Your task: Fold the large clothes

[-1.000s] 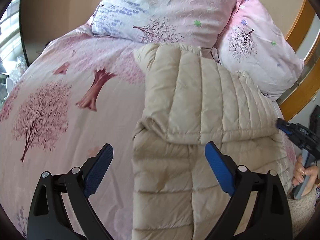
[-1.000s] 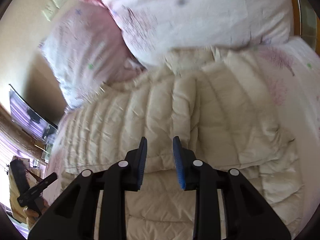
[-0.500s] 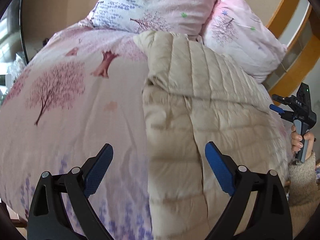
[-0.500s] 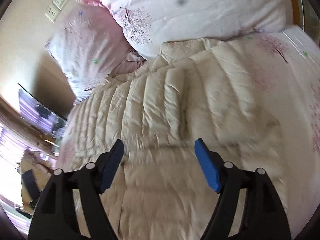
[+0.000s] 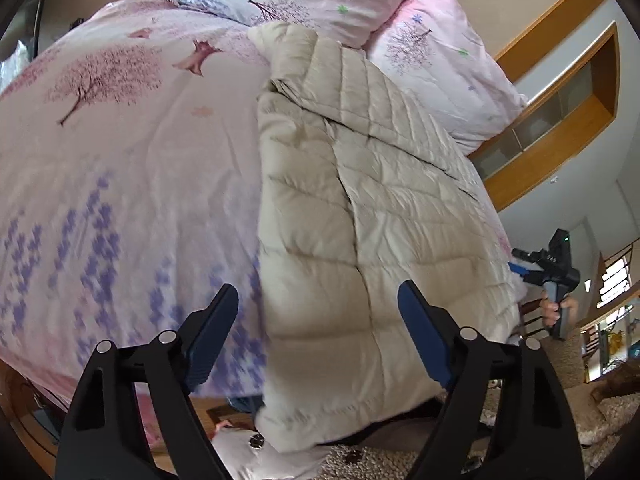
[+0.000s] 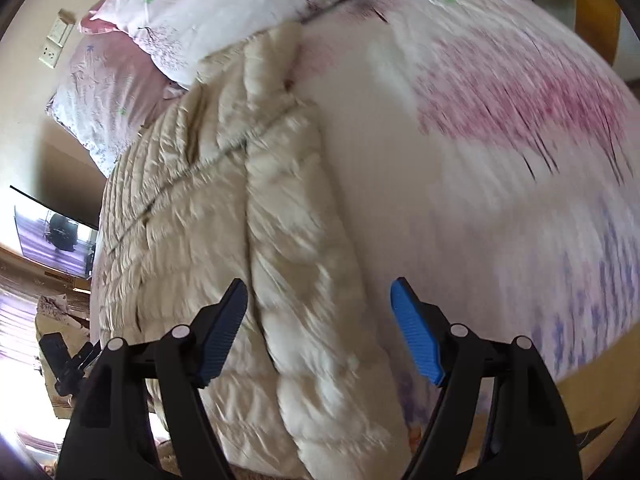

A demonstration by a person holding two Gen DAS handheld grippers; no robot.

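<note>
A beige quilted down jacket (image 5: 360,208) lies lengthwise on the bed, its upper part folded over and its hem hanging over the bed's near edge. It also shows in the right wrist view (image 6: 224,216). My left gripper (image 5: 320,336) is open and empty above the hem. My right gripper (image 6: 320,328) is open and empty over the jacket's edge. In the left wrist view the right gripper (image 5: 548,272) is seen beside the jacket's right side.
The bed has a pink cover with tree prints (image 5: 112,128). Two pillows (image 5: 436,60) lie at the head. A wooden headboard shelf (image 5: 560,92) stands at the right. A TV screen (image 6: 56,240) is at the left. Rug and floor (image 5: 360,460) lie below the bed edge.
Both grippers have pulled back toward the foot of the bed. The right gripper went from nearly closed to wide open. The jacket's hem has come into view.
</note>
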